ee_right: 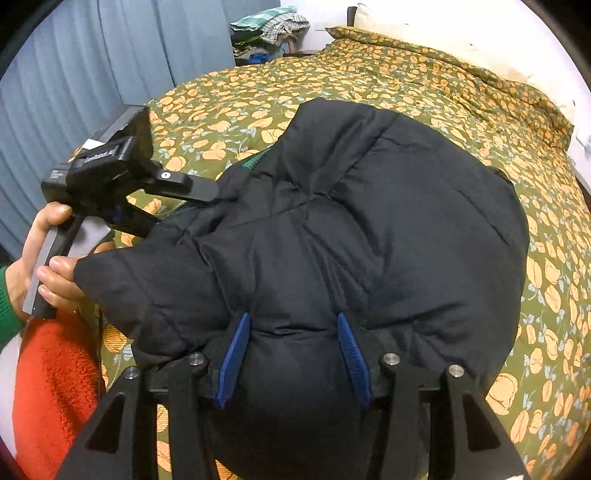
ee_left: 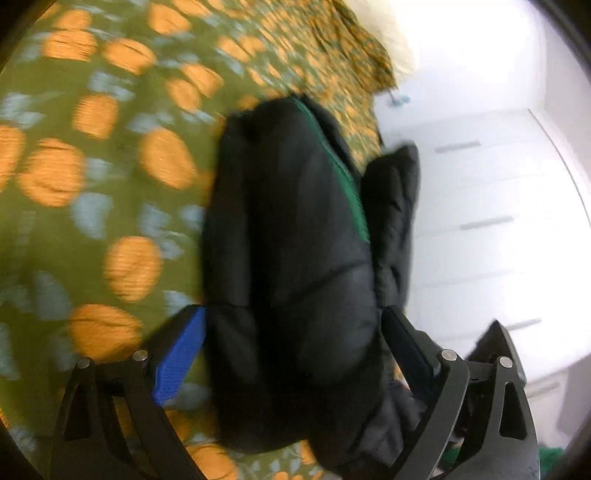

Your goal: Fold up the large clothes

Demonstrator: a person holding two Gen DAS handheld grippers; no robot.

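Black puffy quilted jacket (ee_right: 369, 229) bulges between right gripper (ee_right: 293, 354) blue pads, pinched, atop green orange-floral bedspread (ee_right: 461, 96). Right view alone shows left gripper (ee_right: 177, 206) clamping jacket; left view: white drawers (ee_left: 480, 206).

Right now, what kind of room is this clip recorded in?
Most likely a bedroom. A black puffer jacket lies on a bed under an olive quilt with orange flowers, a cream pillow sits at its head, grey-blue curtains hang behind, and white drawer fronts stand alongside.
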